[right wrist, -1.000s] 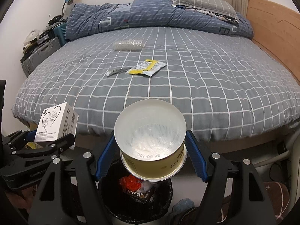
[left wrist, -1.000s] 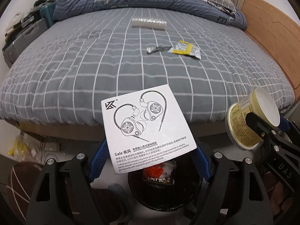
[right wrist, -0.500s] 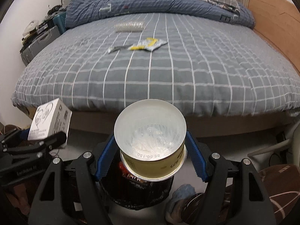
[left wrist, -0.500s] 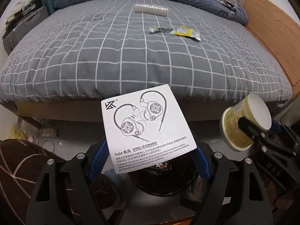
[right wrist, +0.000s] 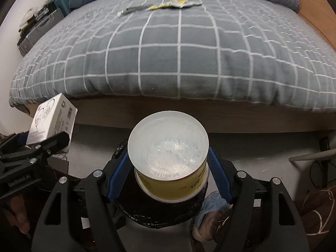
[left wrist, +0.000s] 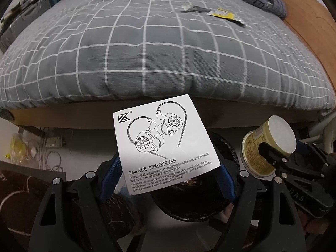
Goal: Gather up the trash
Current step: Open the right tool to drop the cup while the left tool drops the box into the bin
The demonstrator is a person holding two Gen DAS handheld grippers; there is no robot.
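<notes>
Left wrist: my left gripper (left wrist: pixel 168 180) clamps the box (left wrist: pixel 166 145) above the bin (left wrist: pixel 226 208); wrappers (left wrist: pixel 226 13) lie far on the bed (left wrist: pixel 147 63).

Right wrist: my right gripper (right wrist: pixel 168 176) clamps the cup (right wrist: pixel 170 168) over the bin. Releasing off-centre risks rim bounce.

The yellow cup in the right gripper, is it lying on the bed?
No, the yellow cup is clamped in the right gripper above the black trash bin, off the bed.
</notes>
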